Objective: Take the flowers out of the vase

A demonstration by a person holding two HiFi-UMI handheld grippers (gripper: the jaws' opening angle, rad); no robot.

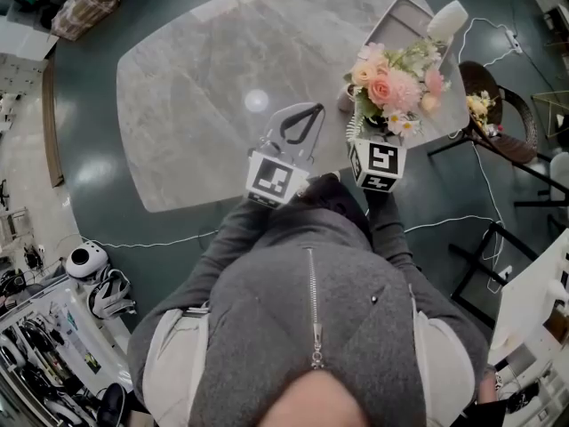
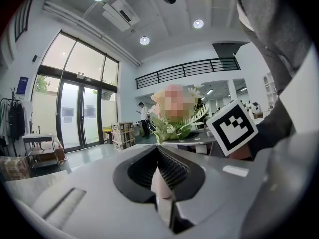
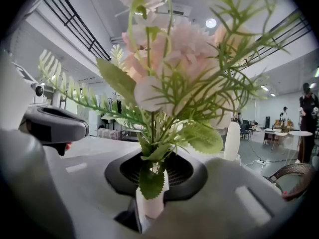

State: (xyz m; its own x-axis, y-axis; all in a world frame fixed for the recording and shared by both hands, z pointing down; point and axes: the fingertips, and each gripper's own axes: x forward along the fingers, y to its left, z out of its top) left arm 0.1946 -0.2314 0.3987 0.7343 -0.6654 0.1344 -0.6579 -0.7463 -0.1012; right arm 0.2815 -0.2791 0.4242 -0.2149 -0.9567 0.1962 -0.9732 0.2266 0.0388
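Observation:
A bunch of pink and peach flowers (image 1: pixel 391 83) with green leaves stands up from my right gripper (image 1: pixel 378 133), which is shut on the stems (image 3: pixel 151 156). The blooms (image 3: pixel 174 59) fill the right gripper view. The white vase (image 1: pixel 447 20) stands apart at the table's far right corner, and the same vase (image 3: pixel 231 141) shows behind and to the right of the bunch. My left gripper (image 1: pixel 313 109) hovers over the table left of the flowers. Its jaws meet at the tips with nothing between them (image 2: pixel 160 176).
A grey tray (image 1: pixel 396 25) lies beside the vase on the grey marble table (image 1: pixel 204 87). A dark wicker chair (image 1: pixel 507 114) right of the table holds another small bunch of flowers (image 1: pixel 481 105). Cables run across the floor (image 1: pixel 462 221).

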